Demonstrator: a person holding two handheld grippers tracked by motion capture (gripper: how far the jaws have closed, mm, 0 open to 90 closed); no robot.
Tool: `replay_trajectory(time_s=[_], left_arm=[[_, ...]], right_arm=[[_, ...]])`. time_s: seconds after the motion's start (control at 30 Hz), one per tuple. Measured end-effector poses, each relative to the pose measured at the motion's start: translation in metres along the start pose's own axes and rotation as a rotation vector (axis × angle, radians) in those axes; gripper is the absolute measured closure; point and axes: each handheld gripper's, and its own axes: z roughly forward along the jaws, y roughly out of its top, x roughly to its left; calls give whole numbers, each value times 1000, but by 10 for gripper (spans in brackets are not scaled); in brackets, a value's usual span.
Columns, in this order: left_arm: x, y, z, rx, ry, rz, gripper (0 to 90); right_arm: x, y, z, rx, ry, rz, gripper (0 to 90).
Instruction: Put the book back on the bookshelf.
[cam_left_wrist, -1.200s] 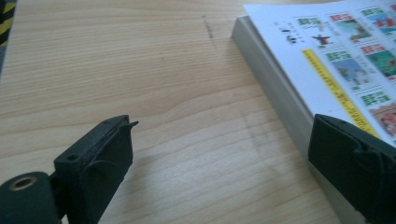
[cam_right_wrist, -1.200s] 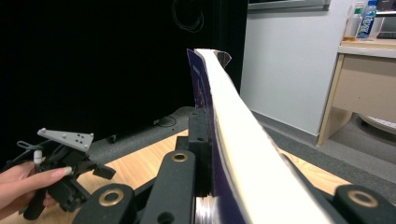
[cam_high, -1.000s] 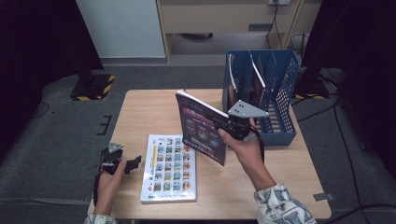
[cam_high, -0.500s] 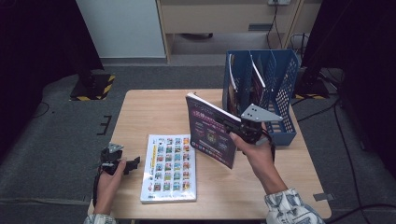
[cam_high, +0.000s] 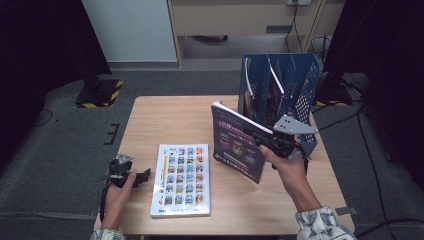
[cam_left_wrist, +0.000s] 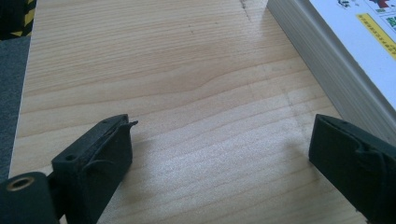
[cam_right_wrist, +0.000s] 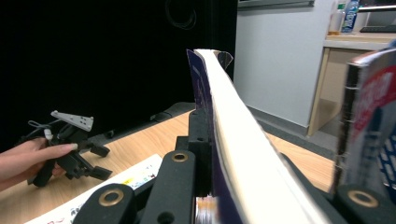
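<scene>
My right gripper is shut on the spine edge of a purple-covered book, holding it upright above the table just left of the blue file rack. In the right gripper view the book's white page edge runs away between the jaws of my right gripper. A white book with a grid of small pictures lies flat on the table. My left gripper rests open on the wood beside that book's left edge. The left gripper has bare table between its jaws, and the white book lies to its upper right.
The blue rack stands at the table's far right edge and holds other books upright in its slots; one red-covered book shows close at the right. The wooden table ends at dark floor on the left.
My right hand has carried the purple book to the right, closer to the blue rack. The left hand and the white book have not moved.
</scene>
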Motion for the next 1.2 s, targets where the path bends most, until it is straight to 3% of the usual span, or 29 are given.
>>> replay_trajectory(time_s=[1.2], left_arm=[[-1,-1,1,-3,5,14,46]], right_arm=[[-32,-18,-62,-1,-87,41,826]])
